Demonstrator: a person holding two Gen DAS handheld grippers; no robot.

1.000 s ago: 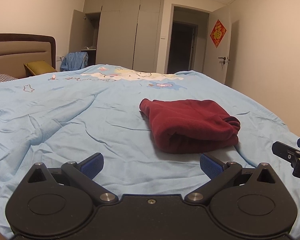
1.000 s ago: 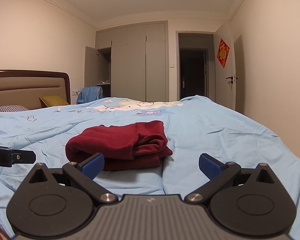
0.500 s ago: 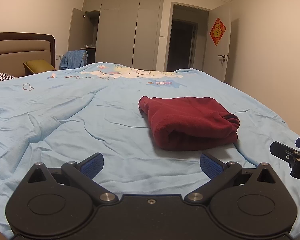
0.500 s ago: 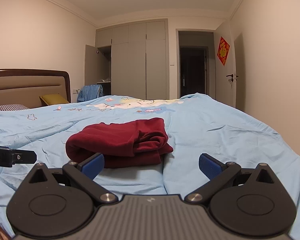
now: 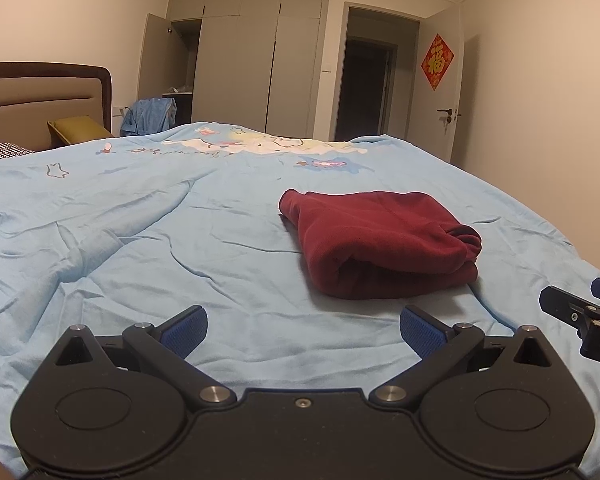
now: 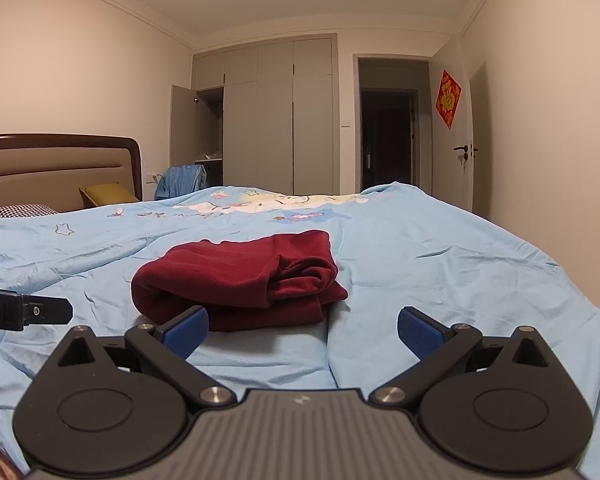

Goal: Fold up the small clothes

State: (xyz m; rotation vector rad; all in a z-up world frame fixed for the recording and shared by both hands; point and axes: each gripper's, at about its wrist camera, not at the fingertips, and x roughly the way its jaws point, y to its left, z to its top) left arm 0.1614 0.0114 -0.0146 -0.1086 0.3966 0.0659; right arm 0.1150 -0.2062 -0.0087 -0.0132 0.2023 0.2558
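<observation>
On the light blue bedspread, just ahead of both tools, lies one dark red garment, folded into a thick soft bundle w/ several layers stacked. From the left wrist view it sits right of centre; from the right wrist view the same garment sits left of centre, so it's between my two tools. My left gripper is low over the bedspread, its blue-padded jaws spread wide, nothing between them. My right gripper is the same: jaws apart, empty, the left pad just in front of the bundle's near edge but I can't tell if it touches. Beyond the bed: a headboard, pale wardrobe w/ one door ajar, a dark doorway.

Handling, as I judge it: looks like fleece, so light, limp, fuzzy, not slippery, not fragile. It'll sag and unroll if lifted from one point, and the top layers may slide off the lower ones. The rounded fold faces me on the left; loose edges show on the right end. I'd pinch through all layers at the near edge, one tool per corner, and take care not to catch the bedspread underneath
</observation>
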